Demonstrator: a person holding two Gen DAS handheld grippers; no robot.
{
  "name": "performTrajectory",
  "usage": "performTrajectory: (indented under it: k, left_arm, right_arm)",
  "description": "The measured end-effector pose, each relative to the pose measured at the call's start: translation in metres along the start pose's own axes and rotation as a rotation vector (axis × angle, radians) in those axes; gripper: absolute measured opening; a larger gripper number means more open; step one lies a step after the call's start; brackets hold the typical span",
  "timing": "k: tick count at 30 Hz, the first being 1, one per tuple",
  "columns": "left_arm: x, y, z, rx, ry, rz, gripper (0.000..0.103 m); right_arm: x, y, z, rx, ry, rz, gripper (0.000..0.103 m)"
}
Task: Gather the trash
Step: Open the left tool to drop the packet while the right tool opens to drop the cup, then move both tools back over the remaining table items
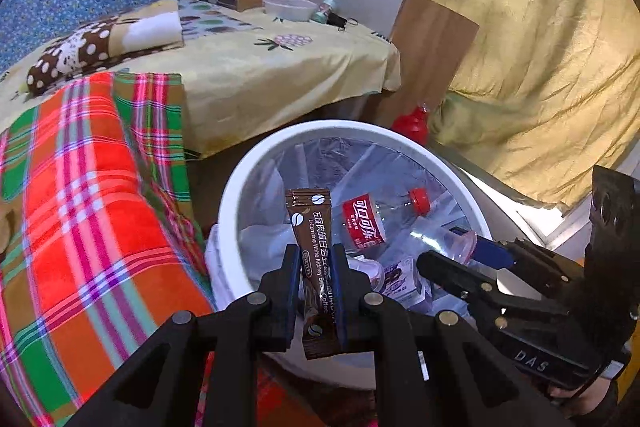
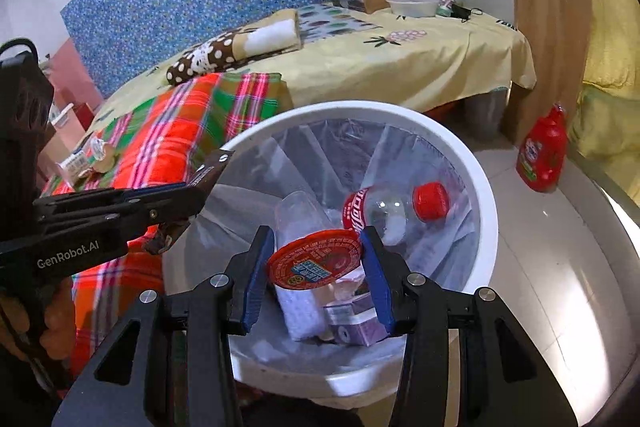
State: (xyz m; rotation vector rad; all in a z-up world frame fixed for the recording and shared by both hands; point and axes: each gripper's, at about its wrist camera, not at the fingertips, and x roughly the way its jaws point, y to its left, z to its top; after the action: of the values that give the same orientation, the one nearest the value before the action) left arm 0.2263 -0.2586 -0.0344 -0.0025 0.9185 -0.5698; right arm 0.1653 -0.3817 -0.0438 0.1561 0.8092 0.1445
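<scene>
Over the white bin (image 1: 236, 187), the left tool (image 1: 316, 259) clenched a coffee sachet (image 1: 310, 227) at mid-length; it looked light, thin and floppy. The right tool (image 2: 318, 259) pinched a red-lidded plastic cup (image 2: 316, 259) by its rim, probably light and crushable.

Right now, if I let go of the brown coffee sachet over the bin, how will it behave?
The coffee sachet looks thin and flat, so probably light and floppy. Pinched edge-on in the left hand-held gripper, it stands above the white bin, likely fluttering in rather than rolling.
</scene>
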Motion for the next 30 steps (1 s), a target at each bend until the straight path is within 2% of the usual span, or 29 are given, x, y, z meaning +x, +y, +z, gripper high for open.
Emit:
performTrajectory:
  k: [3,5,7,18,30]
  left_arm:
    - [0.005,-0.001,0.0,-0.001,0.009,-0.007,0.017]
    - [0.006,-0.001,-0.001,-0.002,0.008,-0.008,0.027]
    - [0.004,0.0,-0.001,-0.005,0.004,-0.013,0.03]
    - [-0.031,0.004,-0.006,-0.021,-0.06,-0.012,0.03]
    - [-0.094,0.028,-0.039,-0.104,-0.132,0.058,0.03]
  right_arm:
    - [0.0,-0.002,-0.002,0.001,-0.002,-0.006,0.052]
    - [-0.003,-0.002,-0.002,0.002,-0.009,-0.011,0.061]
    - [-0.003,-0.003,-0.002,0.004,-0.012,-0.016,0.061]
    - [-0.021,0.007,0.002,0.004,-0.044,0.015,0.061]
    - [-0.039,0.053,0.001,-0.06,-0.072,0.095,0.061]
